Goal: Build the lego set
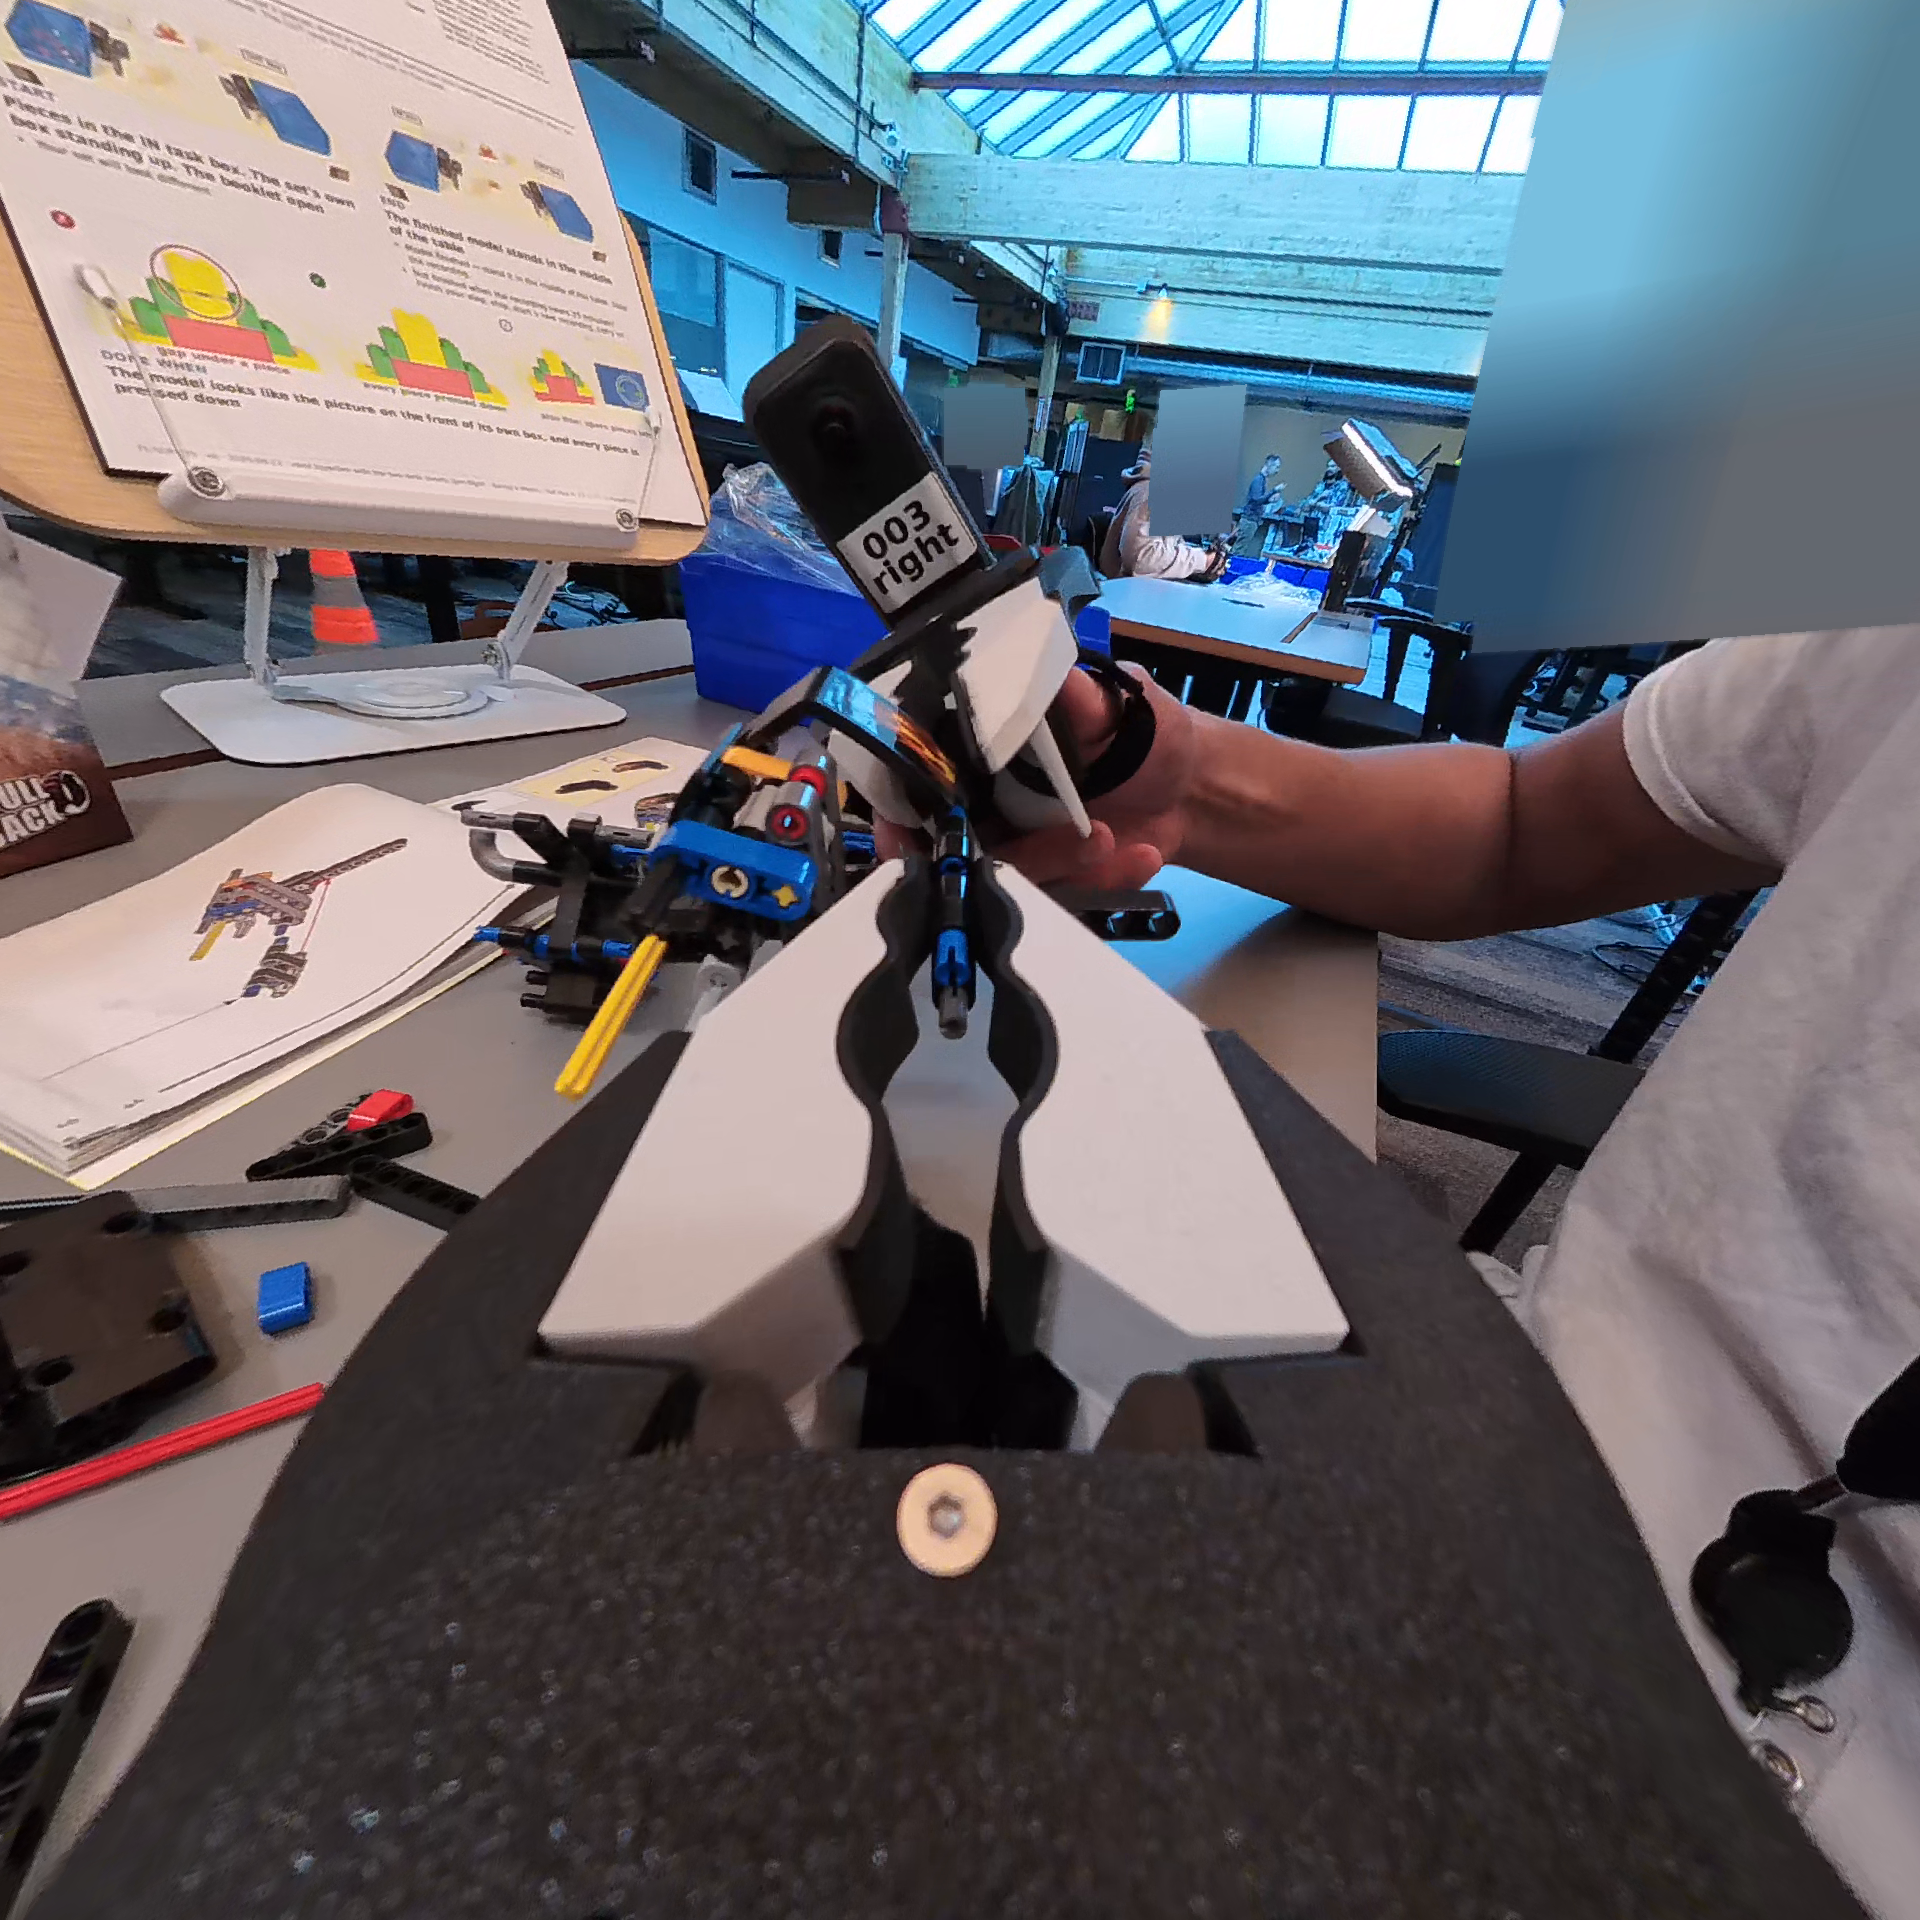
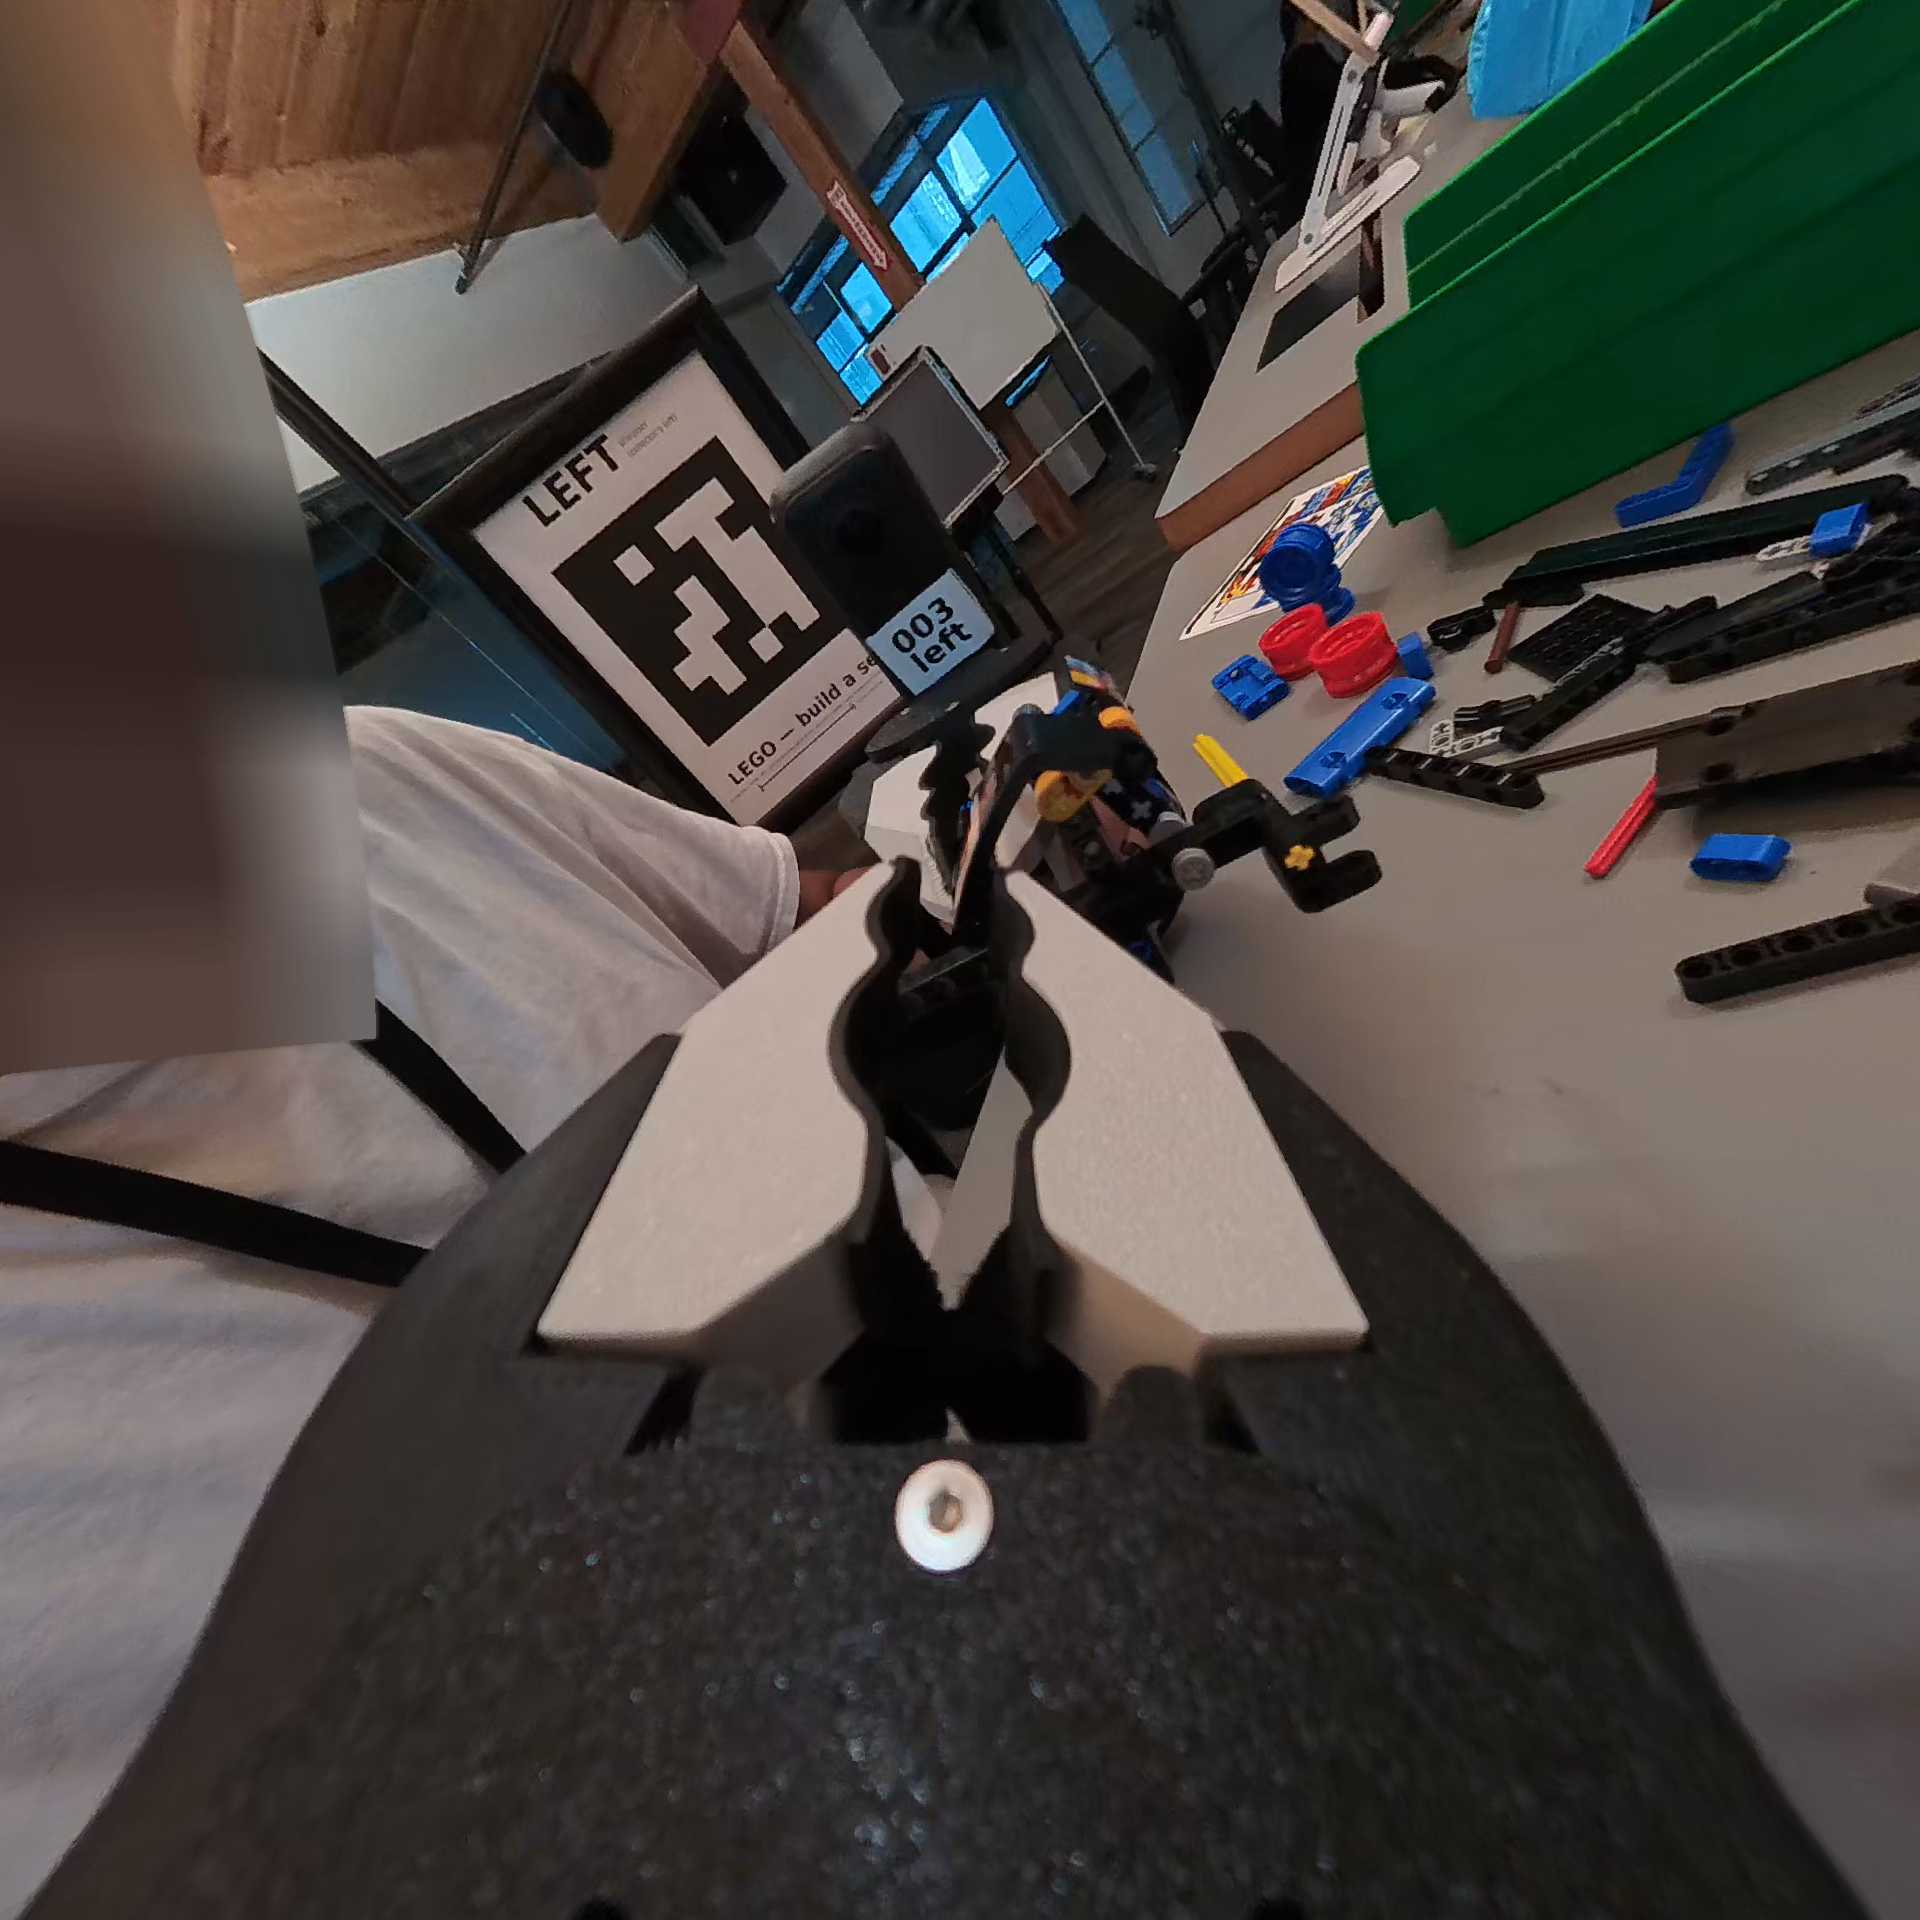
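The partly built Lego model (image 1: 727, 862) of black, blue and grey beams is held above the table's front edge, with a yellow axle (image 1: 613, 1013) sticking out of it. My left gripper (image 1: 943, 883) is shut on a thin blue-and-grey axle (image 1: 951, 961) at the model's near end. My right gripper (image 2: 953, 891) is shut on the model's black curved panel (image 2: 982, 831); it also shows in the left wrist view (image 1: 935, 769), coming from the right. The model with its minifigure (image 2: 1075, 790) lies just past the right fingertips. The left gripper (image 2: 940, 800) faces it.
An open booklet (image 1: 239, 935) and a sheet on a stand (image 1: 312, 260) are at the left. Loose black beams (image 1: 353, 1143), a blue piece (image 1: 284, 1297) and a red axle (image 1: 156, 1444) lie nearby. Red wheels (image 2: 1330, 644), blue beam (image 2: 1361, 732) and green bins (image 2: 1662, 312) are at the right. Left and right tips are no more than a few centimetres apart. From either gripper's tips it is about 15 cm to the blue piece (image 1: 284, 1297). Seen from the right wrist view (image 2: 1727, 850) as well.
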`<state>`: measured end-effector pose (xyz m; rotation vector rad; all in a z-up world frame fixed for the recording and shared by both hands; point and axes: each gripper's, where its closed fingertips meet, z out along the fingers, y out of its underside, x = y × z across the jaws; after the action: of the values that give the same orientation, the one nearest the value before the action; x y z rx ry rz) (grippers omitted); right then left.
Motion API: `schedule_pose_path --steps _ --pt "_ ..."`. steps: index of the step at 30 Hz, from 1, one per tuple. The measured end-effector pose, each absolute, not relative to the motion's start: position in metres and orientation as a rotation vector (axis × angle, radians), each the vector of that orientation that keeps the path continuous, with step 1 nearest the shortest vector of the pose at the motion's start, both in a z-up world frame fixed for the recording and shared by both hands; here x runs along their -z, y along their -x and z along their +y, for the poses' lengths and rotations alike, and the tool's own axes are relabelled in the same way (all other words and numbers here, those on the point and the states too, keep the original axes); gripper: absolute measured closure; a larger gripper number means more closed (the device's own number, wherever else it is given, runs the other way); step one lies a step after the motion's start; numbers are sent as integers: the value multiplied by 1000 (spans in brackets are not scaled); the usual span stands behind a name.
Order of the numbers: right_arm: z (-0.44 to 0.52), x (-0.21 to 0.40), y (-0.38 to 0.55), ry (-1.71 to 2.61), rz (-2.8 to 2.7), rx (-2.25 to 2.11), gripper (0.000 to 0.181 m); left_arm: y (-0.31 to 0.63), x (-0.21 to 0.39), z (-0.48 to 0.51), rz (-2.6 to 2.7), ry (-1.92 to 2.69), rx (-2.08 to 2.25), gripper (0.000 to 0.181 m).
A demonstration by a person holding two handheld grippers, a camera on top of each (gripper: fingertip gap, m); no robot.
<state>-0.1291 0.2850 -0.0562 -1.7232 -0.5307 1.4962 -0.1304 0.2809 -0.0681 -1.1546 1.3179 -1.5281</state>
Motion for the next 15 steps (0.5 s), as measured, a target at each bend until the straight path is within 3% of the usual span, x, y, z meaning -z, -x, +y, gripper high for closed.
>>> schedule_pose_path --steps 9,12,15 --pt "279 50 109 1744 -588 -1414 171 136 68 285 1322 1122 1439 176" --pt "281 36 70 1750 -579 -1222 171 139 68 284 1332 1107 1435 176" --pt "281 64 41 1875 -623 -936 167 137 69 285 1331 1122 1449 176"
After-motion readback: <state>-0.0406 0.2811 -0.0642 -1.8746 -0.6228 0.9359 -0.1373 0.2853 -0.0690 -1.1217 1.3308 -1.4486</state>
